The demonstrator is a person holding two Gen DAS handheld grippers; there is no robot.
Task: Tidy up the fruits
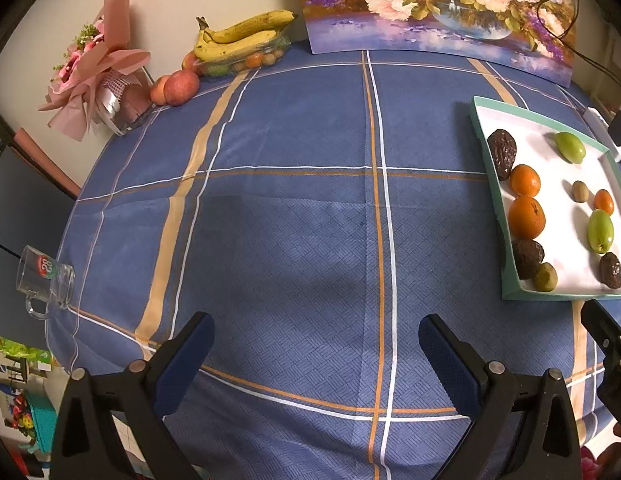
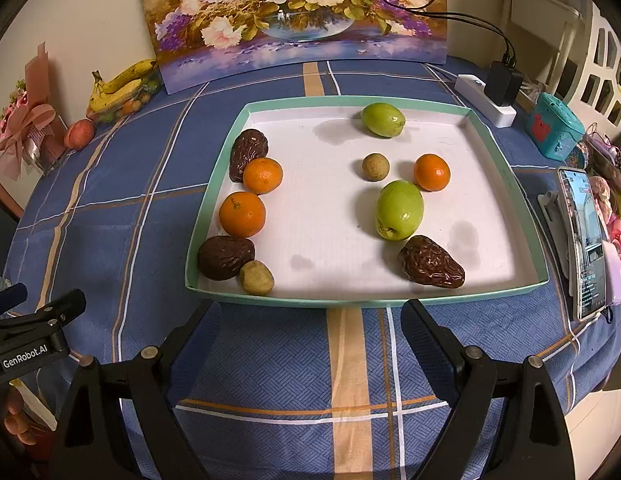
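- A blue plaid tablecloth [image 1: 294,208] covers the table; a floral painting [image 2: 294,16] leans on the cream wall behind.
- The teal-rimmed tray [image 2: 214,216] sits on the cloth and holds tangerines [image 2: 242,214], green fruits [image 2: 399,210] and wrinkled dark dates [image 2: 430,262].
- Bananas [image 1: 242,36], an apple [image 1: 181,87], a pink bouquet [image 1: 94,76] and a glass mug [image 1: 44,276] line the far and left edges.
- A phone [image 2: 586,240] stands right of the tray.
- Left gripper [image 1: 314,340] and right gripper [image 2: 310,326] hover spread wide, holding nothing.

The teal-rimmed tray [image 2: 214,216] holds three oranges [image 2: 242,214], three dark wrinkled dates [image 2: 430,262], two green fruits [image 2: 399,210] and two small tan fruits [image 2: 375,167], lying loose and ungrouped.
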